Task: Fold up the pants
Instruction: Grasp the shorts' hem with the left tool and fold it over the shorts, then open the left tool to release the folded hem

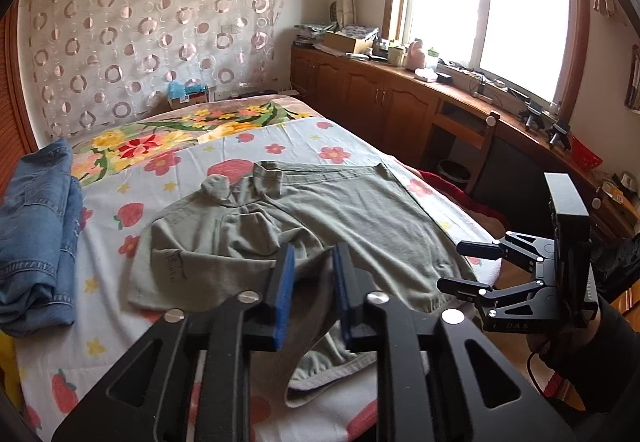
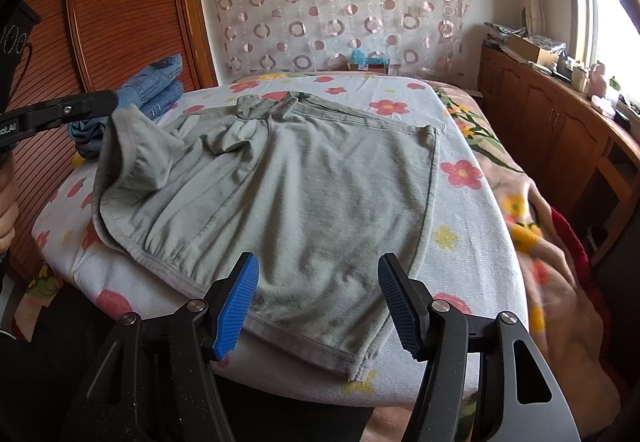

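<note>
Grey-green pants (image 1: 360,210) (image 2: 300,182) lie spread and rumpled on the flowered sheet (image 1: 280,146), waistband toward the far end. My left gripper (image 1: 314,254) stands over their near left part, its blue pads a little apart with a raised fold of the grey cloth between them. In the right wrist view one left finger (image 2: 80,107) shows beside that lifted fold (image 2: 136,146). My right gripper (image 2: 318,266) (image 1: 450,265) hovers open over the near hem at the bed's edge, with nothing between its pads.
Folded blue jeans (image 1: 36,242) (image 2: 160,86) are stacked at the bed's left side by a wooden wardrobe (image 2: 120,2). Low wooden cabinets (image 1: 380,98) with clutter run under the window on the right. A red cloth (image 2: 568,234) lies off the bed's right edge.
</note>
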